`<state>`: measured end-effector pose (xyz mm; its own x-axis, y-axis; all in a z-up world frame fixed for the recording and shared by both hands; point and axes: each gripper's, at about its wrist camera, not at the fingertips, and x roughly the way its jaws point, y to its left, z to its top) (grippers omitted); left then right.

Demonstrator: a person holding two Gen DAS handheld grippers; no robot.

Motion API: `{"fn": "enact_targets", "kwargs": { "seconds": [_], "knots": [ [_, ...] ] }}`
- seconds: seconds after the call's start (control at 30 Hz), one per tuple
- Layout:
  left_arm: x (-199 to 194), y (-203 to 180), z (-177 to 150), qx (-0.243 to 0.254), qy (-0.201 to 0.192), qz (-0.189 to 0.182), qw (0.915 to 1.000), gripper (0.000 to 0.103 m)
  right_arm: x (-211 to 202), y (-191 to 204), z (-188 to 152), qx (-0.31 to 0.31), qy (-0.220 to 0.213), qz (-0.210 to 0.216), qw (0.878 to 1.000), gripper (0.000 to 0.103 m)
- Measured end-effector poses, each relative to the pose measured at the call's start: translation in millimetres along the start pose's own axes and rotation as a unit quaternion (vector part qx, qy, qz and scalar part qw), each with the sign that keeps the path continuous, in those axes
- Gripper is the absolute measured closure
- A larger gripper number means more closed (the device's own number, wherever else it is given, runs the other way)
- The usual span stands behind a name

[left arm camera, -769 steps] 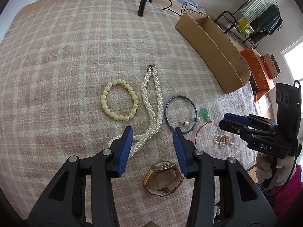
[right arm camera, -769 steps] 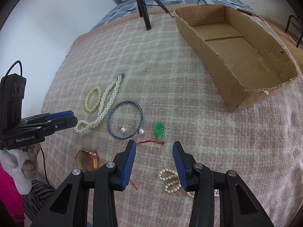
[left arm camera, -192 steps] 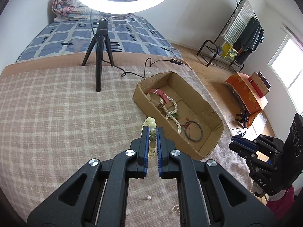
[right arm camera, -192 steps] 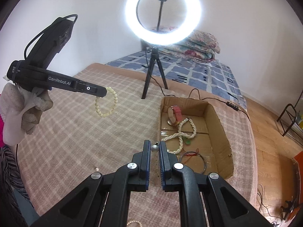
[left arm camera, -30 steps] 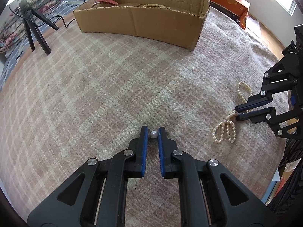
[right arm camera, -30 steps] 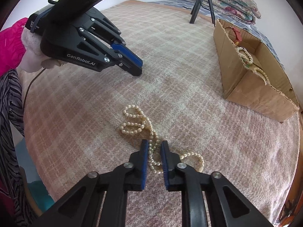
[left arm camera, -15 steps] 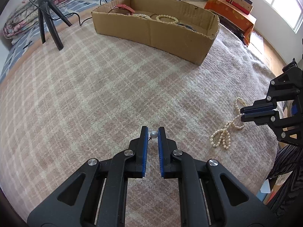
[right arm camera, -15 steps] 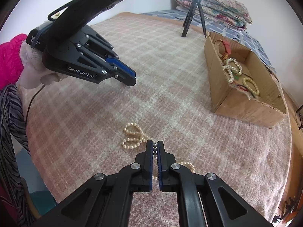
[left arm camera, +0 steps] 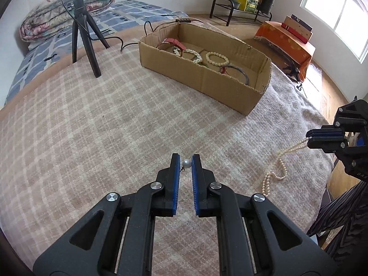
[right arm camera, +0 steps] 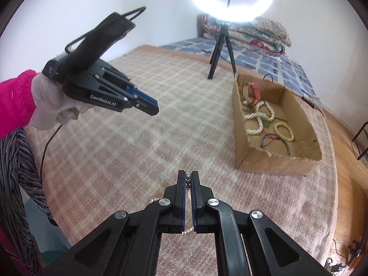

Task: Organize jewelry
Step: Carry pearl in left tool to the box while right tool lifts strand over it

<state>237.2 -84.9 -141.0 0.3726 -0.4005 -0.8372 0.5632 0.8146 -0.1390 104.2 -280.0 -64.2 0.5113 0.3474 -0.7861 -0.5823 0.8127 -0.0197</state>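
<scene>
Two grippers rise off the plaid blanket [left arm camera: 96, 119] with the last loose pieces, so only the carry to the cardboard box [left arm camera: 207, 78] seems left. One box already holds one watch [right arm camera: 253, 89], one twisted pearl rope [right arm camera: 257, 117], one bead bracelet [left arm camera: 217, 58] and one wire bangle [right arm camera: 276, 140]. Right gripper [right arm camera: 188, 179] jaws, just closed, pinch one pearl strand [left arm camera: 279, 161], its tail trailing on the blanket. Left gripper [left arm camera: 185, 162] jaws clench one pearl earring [left arm camera: 186, 163]
</scene>
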Motion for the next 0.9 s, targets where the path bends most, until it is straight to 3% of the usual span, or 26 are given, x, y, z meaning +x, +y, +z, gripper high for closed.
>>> {"fn": "enact_targets", "kwargs": {
  "seconds": [0.43,0.9],
  "knots": [
    [-20,-9,22,-0.010,-0.036,-0.018,0.9991,0.095,-58,-16,36,0.024,-0.098,-0.022,0.995,0.102],
    [-40,-18,81,-0.008,-0.092,-0.026,0.9954,0.095,-119,-59,82,0.060,-0.198,-0.065,0.976,0.102]
  ]
}}
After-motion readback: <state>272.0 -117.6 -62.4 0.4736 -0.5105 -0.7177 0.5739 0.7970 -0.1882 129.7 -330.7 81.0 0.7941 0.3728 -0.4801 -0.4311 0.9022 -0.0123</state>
